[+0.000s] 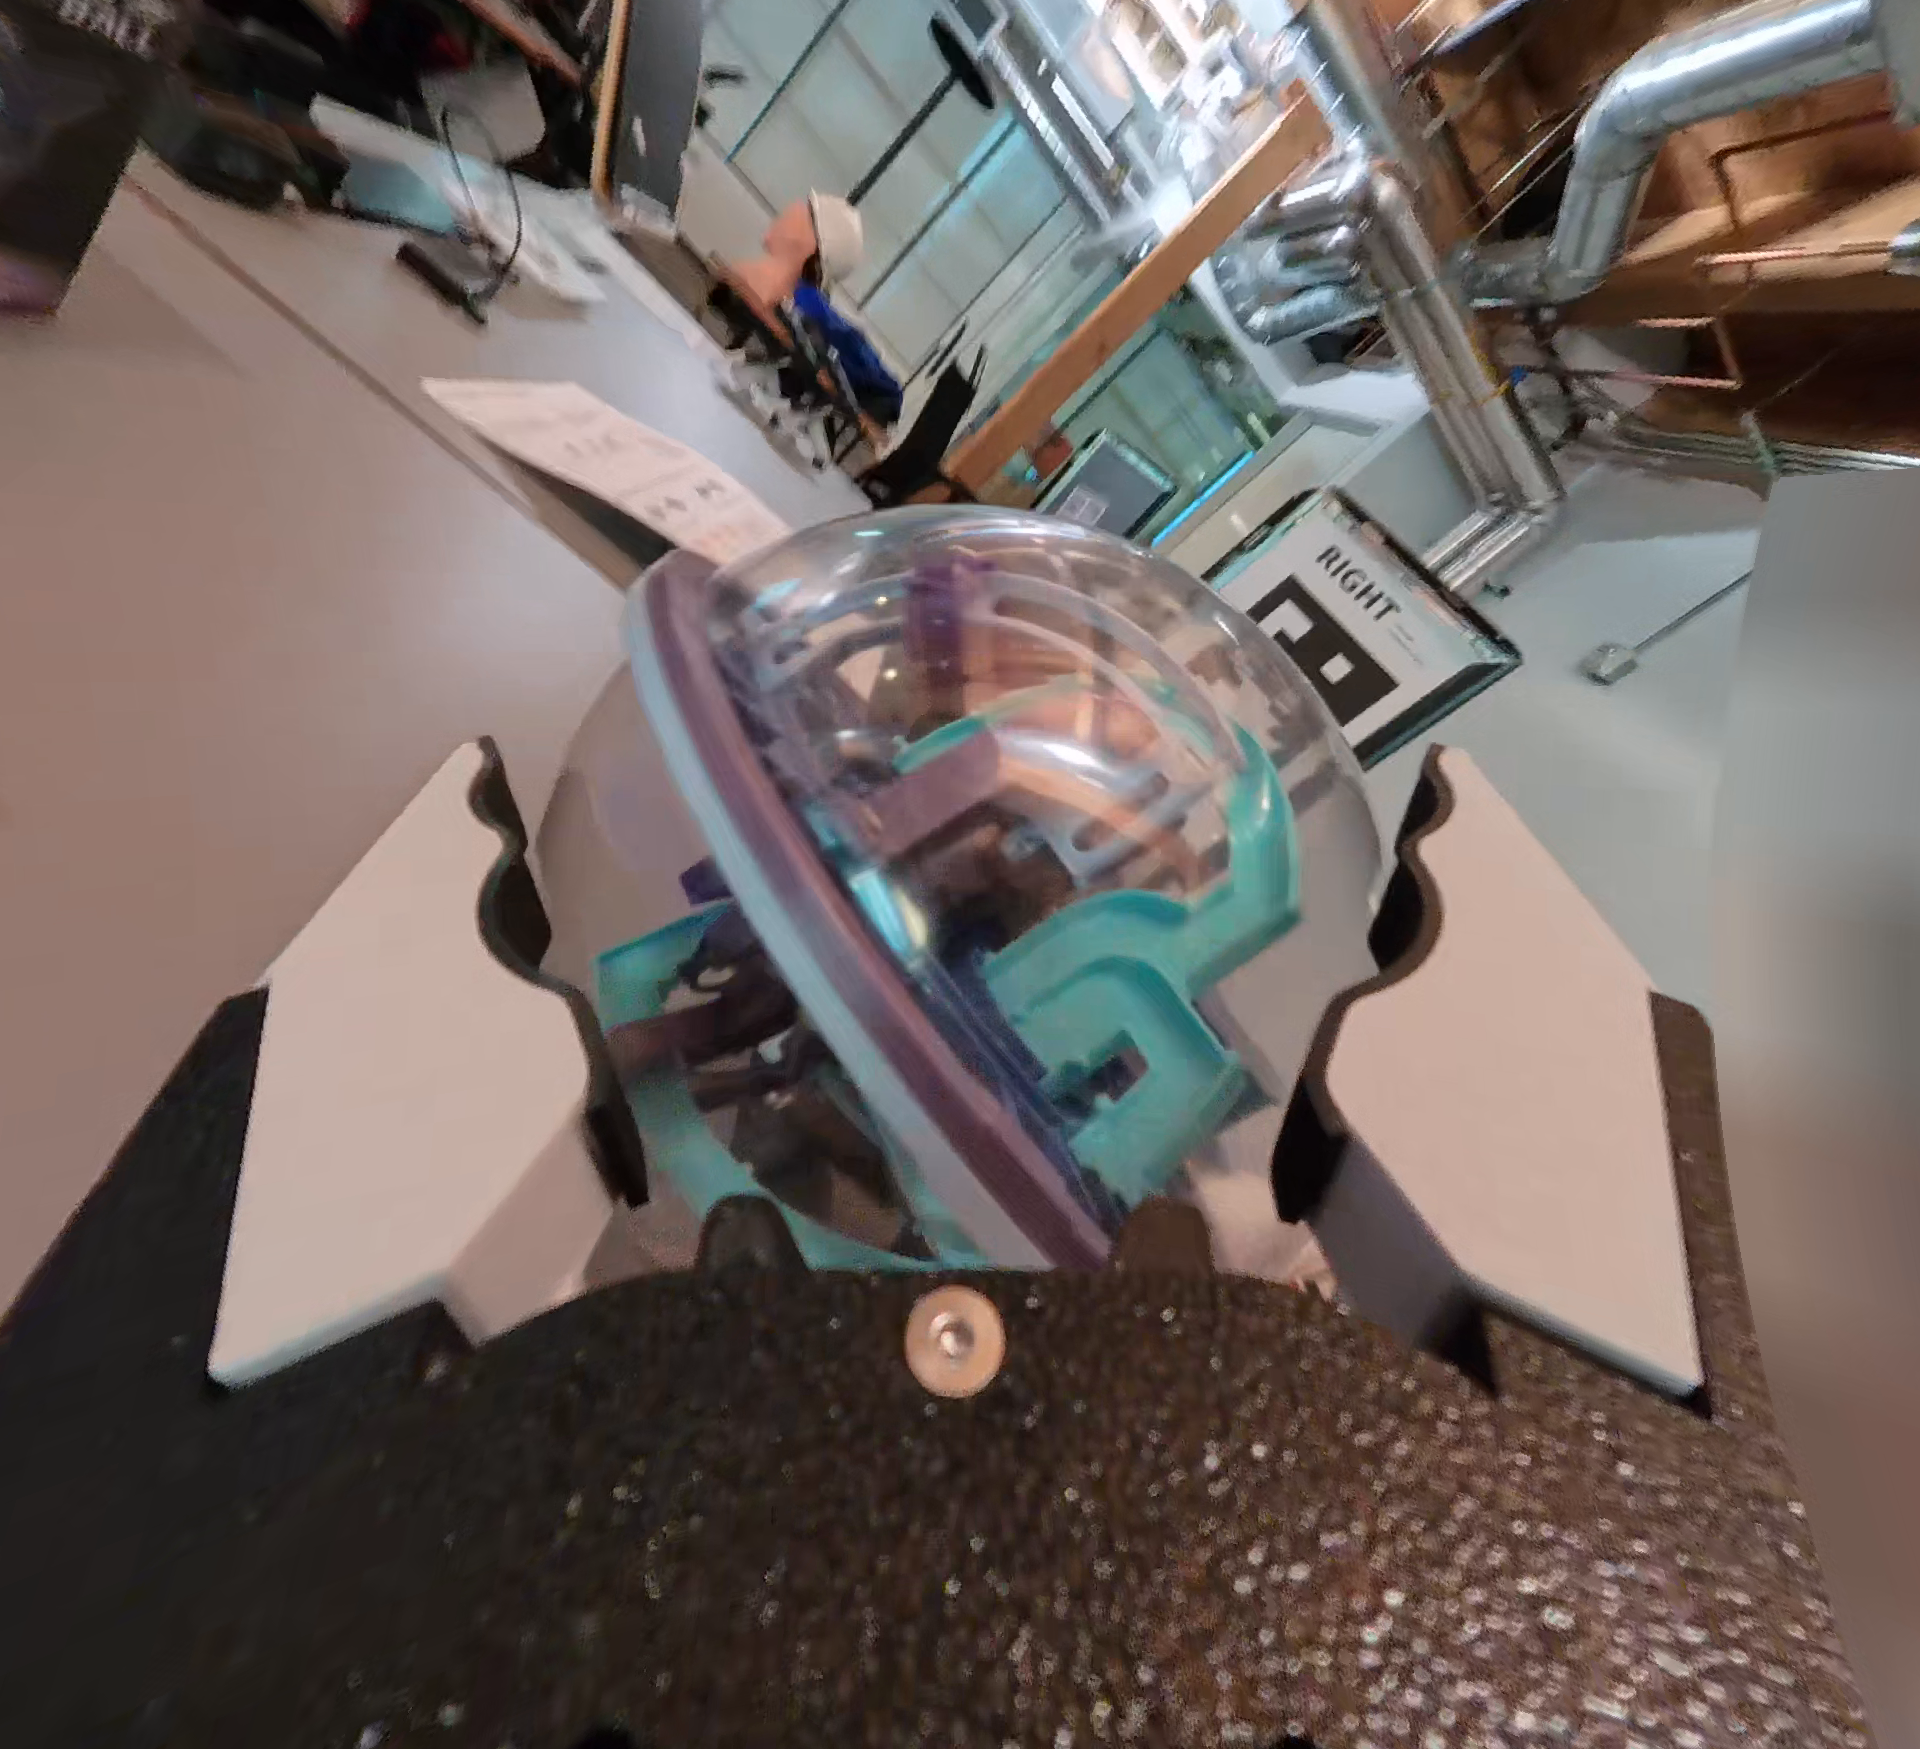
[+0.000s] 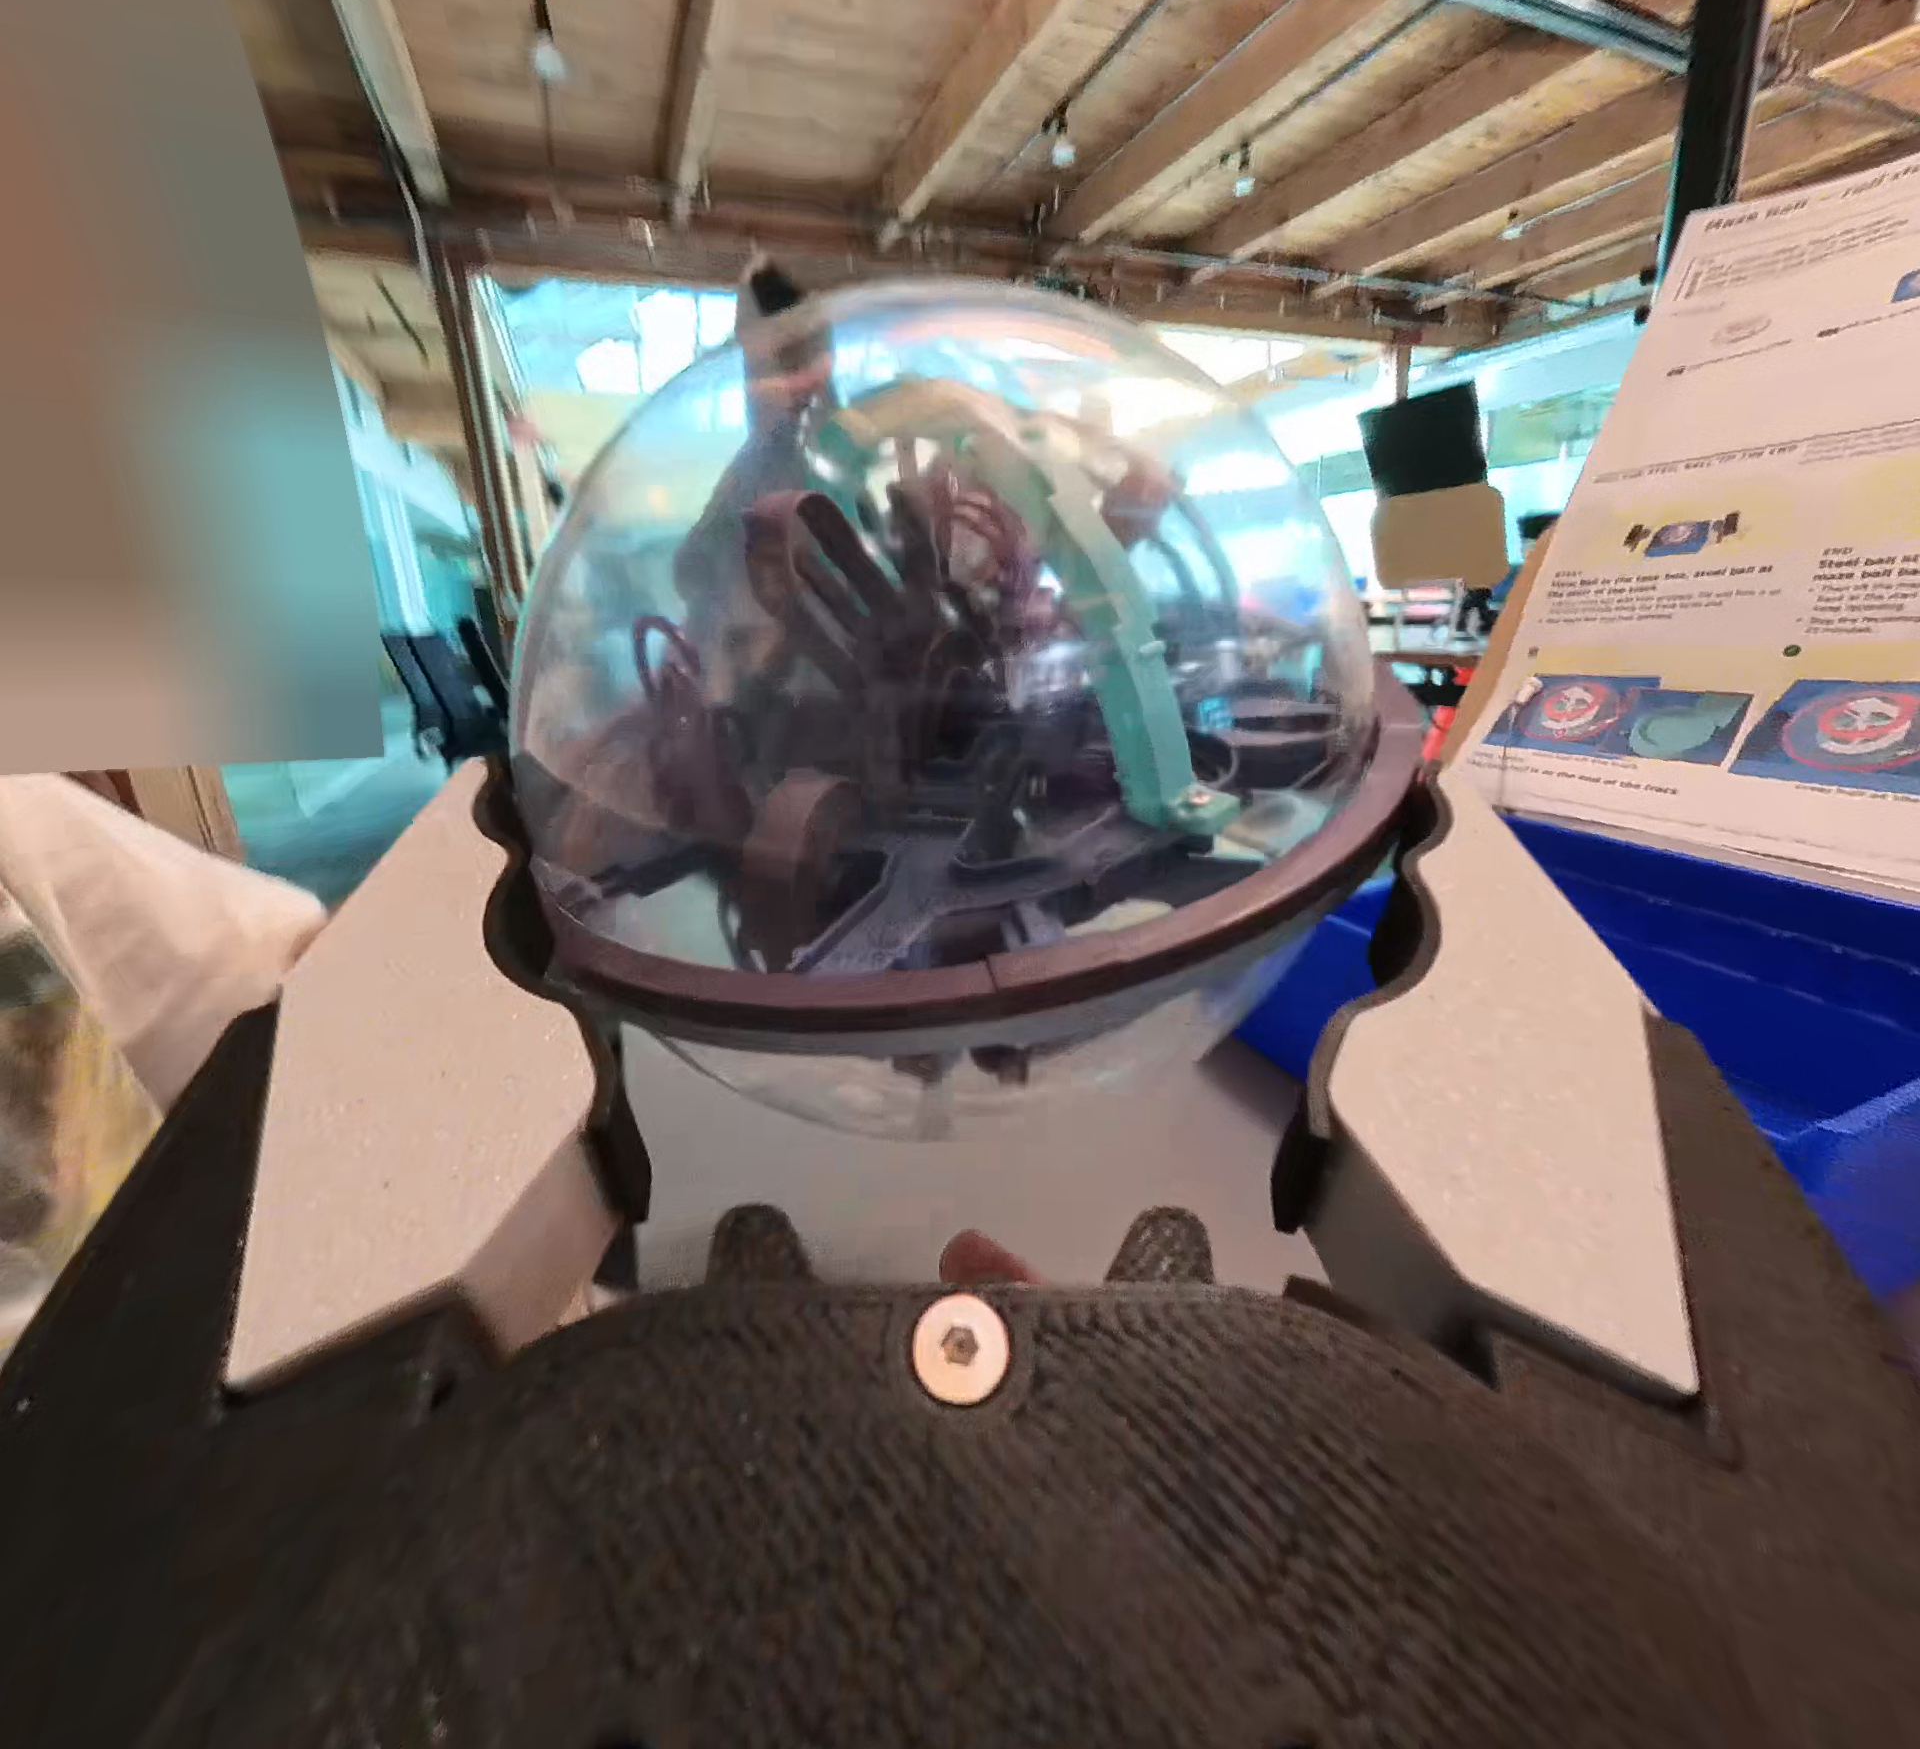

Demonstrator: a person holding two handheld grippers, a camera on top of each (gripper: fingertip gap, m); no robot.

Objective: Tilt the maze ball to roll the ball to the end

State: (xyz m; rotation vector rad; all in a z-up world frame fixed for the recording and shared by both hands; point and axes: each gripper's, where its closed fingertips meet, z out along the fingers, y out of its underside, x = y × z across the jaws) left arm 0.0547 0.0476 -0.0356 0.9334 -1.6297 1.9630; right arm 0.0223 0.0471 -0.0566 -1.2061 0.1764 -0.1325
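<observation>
The maze ball [image 1: 987, 660] is a clear sphere with a dark purple equator ring and teal and purple tracks inside. In the left wrist view it is held off the table with its ring tilted steeply. My left gripper [image 1: 966, 764] is shut on its sides. In the right wrist view the maze ball [image 2: 935, 556] shows with its ring nearly level, and my right gripper [image 2: 961, 785] is shut on it at the ring. The right gripper's tagged body [image 1: 1361, 650] shows behind the ball in the left wrist view. I cannot make out the small steel ball inside.
A grey table [image 1: 208, 556] lies below with a paper sheet [image 1: 603, 452] and a dark box [image 1: 73, 89] at its far end. A blue bin [image 2: 1714, 972] and a propped instruction sheet [image 2: 1766, 504] stand to the right. A white sleeve [image 2: 135, 889] is at left.
</observation>
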